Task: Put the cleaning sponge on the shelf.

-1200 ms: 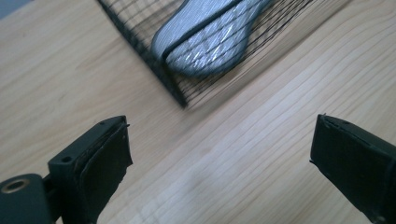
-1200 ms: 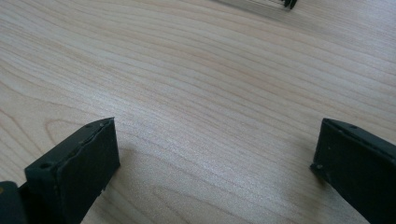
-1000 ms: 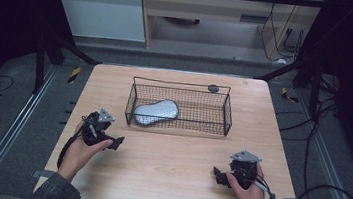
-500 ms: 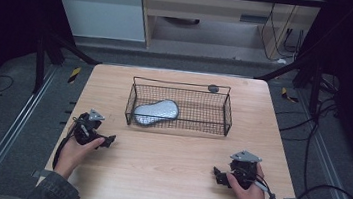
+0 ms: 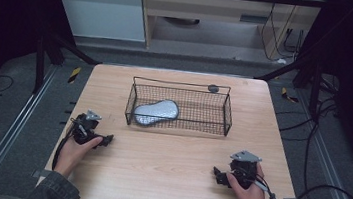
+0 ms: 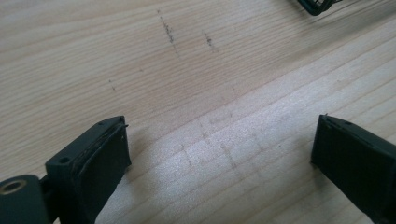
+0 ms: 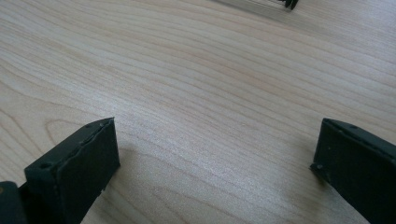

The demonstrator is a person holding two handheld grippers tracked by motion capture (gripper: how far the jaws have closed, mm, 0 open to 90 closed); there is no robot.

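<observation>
Resting low on the wooden table (image 5: pixel 177 160), left gripper (image 5: pixel 104 140) at eight o'clock, right gripper (image 5: pixel 219 177) at four o'clock, both released, jaws spread wide over bare wood and holding nothing. Sitting inside the wire basket (image 5: pixel 226 116) near table centre, toward its nine o'clock end: the silvery oblong pad (image 5: pixel 156 113), lying flat on the mesh floor, apart from both tools. Looking risky from here: basket walls standing between tools and pad, so a low, flat approach could catch a jaw on the rim and shove or tip the light basket. Reaching over the top, then down. Also worth watching: pad looks smooth and flat, so a shallow pinch may slip off. Small dark round thing (image 5: pixel 213 88) at the twelve o'clock rim, too small to identify.
</observation>
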